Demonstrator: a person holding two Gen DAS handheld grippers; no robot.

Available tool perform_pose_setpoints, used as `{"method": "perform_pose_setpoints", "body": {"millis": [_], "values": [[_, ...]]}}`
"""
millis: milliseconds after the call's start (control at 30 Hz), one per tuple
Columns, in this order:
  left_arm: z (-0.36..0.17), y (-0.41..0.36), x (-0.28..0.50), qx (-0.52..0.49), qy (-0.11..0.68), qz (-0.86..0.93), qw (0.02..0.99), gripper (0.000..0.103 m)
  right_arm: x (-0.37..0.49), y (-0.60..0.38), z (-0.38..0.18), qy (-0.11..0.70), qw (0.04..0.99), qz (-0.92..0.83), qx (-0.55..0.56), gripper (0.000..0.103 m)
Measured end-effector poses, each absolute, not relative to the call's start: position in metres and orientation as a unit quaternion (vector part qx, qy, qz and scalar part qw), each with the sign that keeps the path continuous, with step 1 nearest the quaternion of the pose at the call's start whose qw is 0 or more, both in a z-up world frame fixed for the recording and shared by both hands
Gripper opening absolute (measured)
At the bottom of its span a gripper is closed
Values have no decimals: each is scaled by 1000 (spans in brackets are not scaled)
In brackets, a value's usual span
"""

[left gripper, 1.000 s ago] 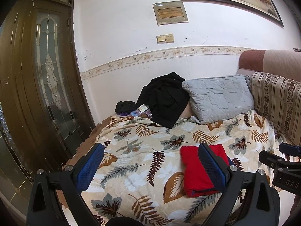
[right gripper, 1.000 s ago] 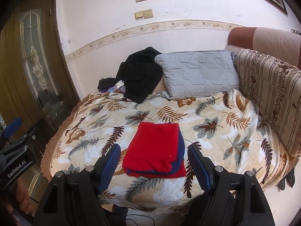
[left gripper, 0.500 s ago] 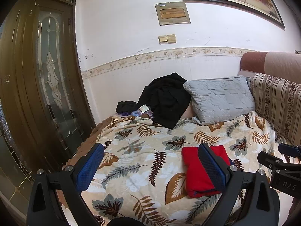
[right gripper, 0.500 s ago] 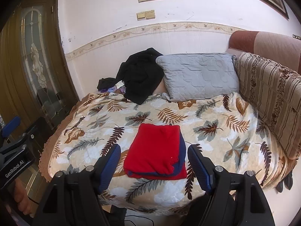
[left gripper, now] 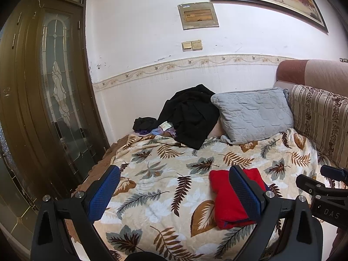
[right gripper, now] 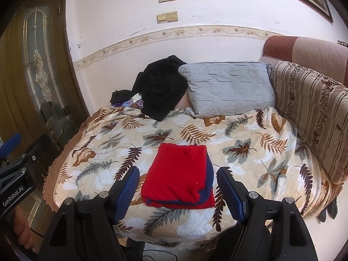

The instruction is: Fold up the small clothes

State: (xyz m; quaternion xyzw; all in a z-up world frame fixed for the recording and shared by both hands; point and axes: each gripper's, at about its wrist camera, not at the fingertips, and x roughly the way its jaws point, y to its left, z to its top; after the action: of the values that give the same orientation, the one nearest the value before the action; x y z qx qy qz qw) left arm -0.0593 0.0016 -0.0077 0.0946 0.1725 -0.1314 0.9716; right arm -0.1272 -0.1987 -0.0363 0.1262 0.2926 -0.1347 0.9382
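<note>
A folded red garment (right gripper: 182,174) with a navy layer showing at its right and front edges lies on the leaf-patterned blanket (right gripper: 250,152) near the bed's front edge. It also shows in the left wrist view (left gripper: 226,198), partly hidden behind the left gripper's right finger. My right gripper (right gripper: 178,187) is open and empty, held back above the bed's front edge with the garment between its fingers in view. My left gripper (left gripper: 174,187) is open and empty, to the left of the garment.
A grey pillow (right gripper: 228,87), a black clothes pile (right gripper: 161,87) and small dark items (right gripper: 120,96) lie at the bed's far side by the wall. A striped sofa back (right gripper: 311,113) runs along the right. A wooden glass door (left gripper: 47,100) stands left.
Both grippers have drawn slightly back and up from the bed, so the bed and garment look a little smaller and lower. The garment has not moved. Both stay open.
</note>
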Motion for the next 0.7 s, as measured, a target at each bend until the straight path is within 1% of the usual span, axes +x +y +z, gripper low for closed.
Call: {"method": "perform_pose_setpoints", "body": {"millis": [700], "values": [[-4,0,-58,92,168,-140,971,100,-124,-195,-38,292,938,-141,120,77]]}}
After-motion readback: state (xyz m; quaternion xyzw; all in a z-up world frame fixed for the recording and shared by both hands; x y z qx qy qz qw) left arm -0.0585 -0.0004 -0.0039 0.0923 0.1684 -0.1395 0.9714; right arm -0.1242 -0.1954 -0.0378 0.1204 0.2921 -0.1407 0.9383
